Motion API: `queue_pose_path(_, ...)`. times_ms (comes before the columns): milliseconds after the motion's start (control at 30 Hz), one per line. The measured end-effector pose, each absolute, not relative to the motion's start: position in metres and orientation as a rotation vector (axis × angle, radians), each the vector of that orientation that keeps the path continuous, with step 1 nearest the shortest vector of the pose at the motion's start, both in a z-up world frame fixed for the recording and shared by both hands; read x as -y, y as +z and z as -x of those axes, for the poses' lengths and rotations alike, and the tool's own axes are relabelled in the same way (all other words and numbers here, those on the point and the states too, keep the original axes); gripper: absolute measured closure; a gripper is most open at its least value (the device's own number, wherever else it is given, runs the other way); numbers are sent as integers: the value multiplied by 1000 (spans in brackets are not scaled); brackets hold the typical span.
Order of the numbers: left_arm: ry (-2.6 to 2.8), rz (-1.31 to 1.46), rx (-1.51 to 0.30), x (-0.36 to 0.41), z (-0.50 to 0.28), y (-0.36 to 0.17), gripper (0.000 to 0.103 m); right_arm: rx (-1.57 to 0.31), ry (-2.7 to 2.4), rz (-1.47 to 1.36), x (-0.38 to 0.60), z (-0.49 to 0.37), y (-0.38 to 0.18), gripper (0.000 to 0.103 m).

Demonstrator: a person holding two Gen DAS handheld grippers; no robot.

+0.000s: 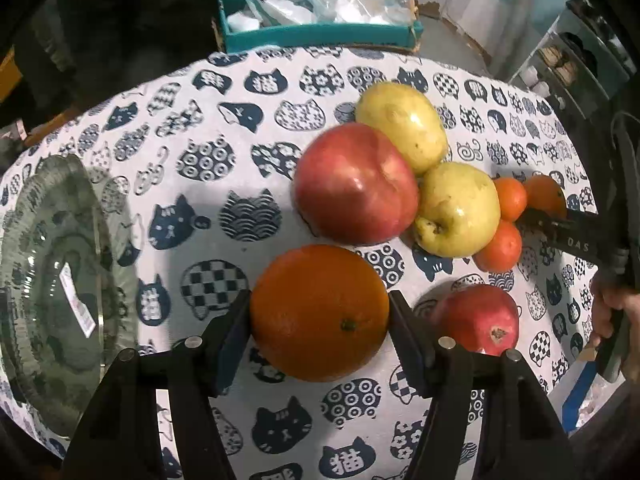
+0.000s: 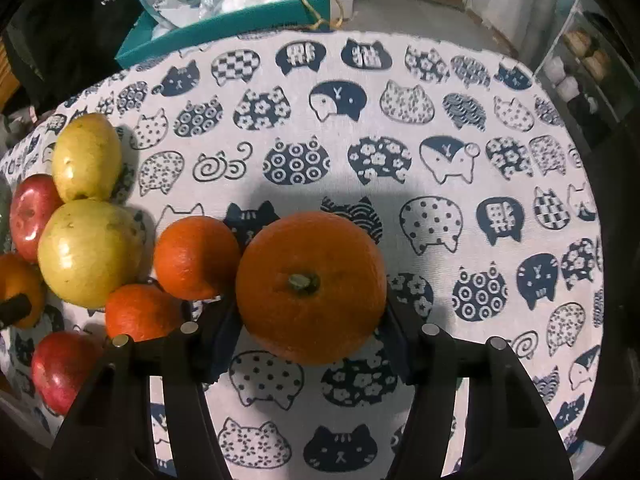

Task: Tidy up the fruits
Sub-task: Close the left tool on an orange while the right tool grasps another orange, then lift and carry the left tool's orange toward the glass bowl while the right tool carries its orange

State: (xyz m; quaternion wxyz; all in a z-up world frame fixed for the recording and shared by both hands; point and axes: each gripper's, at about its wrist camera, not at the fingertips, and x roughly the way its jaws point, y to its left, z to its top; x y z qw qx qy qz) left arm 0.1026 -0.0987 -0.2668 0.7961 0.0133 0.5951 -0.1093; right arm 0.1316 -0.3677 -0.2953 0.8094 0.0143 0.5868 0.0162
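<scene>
Left gripper (image 1: pixel 320 312) is clamped on an orange (image 1: pixel 319 312), frame centre, over the cat-print cloth (image 1: pixel 224 184). Right gripper (image 2: pixel 310 316) brackets a tangerine (image 2: pixel 311 286), pads apparently touching. Both fruits look firm, round and slick-skinned: grip at the equator. Glass bowl (image 1: pixel 24 240) sits at left edge.

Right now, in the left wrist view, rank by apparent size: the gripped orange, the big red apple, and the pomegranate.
1. Big red apple and gripped orange: look alike, and the orange is nearer the camera, so unranked.
2. Pomegranate: clearly smallest, though partly hidden behind a finger.
</scene>
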Motion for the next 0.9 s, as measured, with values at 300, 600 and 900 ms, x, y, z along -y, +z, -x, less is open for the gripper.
queue_pose_path(300,-226,-17,-1184,92,-96,-234,36,-1139,23,-9,356,-108,-252,42)
queue_pose_path(600,-217,-10,-1062,85,-83,-189,36,-1022,26,13,345,-93,-202,42)
queue_pose_path(900,-222,8,-962,75,-70,-150,36,-913,64,8,327,-78,-150,42)
